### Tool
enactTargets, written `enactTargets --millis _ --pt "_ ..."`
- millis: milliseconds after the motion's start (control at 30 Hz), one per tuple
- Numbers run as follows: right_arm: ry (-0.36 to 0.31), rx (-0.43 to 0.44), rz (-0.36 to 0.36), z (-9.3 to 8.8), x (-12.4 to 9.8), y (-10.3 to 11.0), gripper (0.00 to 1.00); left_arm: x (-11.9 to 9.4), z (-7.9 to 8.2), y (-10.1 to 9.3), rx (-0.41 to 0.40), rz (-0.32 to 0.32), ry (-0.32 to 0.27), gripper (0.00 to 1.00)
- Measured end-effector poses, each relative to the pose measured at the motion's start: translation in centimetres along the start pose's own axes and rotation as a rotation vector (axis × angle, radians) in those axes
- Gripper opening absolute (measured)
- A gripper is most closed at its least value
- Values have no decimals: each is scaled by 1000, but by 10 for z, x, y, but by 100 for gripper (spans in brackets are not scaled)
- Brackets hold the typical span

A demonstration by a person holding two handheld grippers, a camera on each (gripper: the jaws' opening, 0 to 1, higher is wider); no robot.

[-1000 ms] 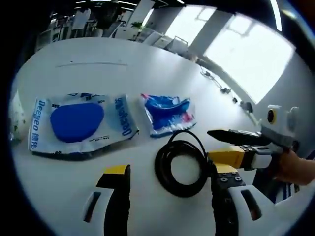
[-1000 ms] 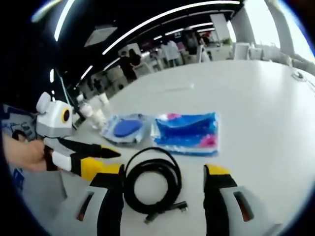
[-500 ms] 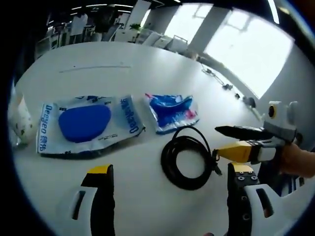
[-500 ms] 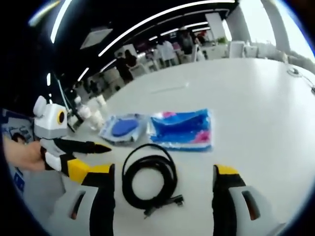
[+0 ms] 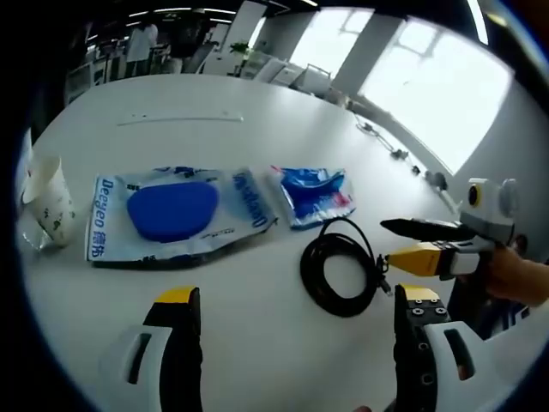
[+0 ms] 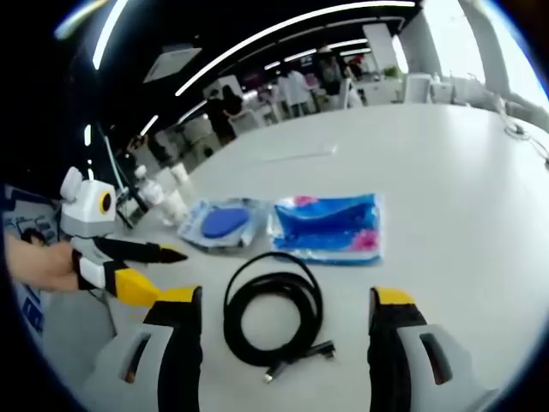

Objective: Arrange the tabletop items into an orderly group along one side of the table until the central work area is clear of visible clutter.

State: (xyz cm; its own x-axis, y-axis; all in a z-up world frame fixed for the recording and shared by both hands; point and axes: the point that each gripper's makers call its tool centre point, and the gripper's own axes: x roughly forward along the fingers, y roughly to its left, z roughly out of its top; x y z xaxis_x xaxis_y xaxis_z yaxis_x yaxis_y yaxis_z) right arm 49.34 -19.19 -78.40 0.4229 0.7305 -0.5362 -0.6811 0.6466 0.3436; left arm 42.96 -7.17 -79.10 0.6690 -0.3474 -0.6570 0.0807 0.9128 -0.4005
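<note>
While empty, fingers [image 6: 182, 313] wide (perhaps untouching).

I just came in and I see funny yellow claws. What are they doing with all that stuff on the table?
A person holds a two-jaw gripper in each hand over a white round table. Both the left gripper and the right gripper are open and hold nothing. A coiled black cable lies on the table between the right gripper's jaws. Behind it lie a blue and pink plastic packet and a clear packet with a blue oval inside, with a white paper cup at the far end.
</note>
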Motion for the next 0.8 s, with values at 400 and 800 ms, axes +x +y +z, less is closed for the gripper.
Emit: enactTargets --millis 400,800 --pt "-27 -47 -23 5 -8 9 83 -29 -4 26 8 28 -41 90" --pt "-10 -83 -48 -11 -17 25 84 -67 -8 54 34 41 -87 91"
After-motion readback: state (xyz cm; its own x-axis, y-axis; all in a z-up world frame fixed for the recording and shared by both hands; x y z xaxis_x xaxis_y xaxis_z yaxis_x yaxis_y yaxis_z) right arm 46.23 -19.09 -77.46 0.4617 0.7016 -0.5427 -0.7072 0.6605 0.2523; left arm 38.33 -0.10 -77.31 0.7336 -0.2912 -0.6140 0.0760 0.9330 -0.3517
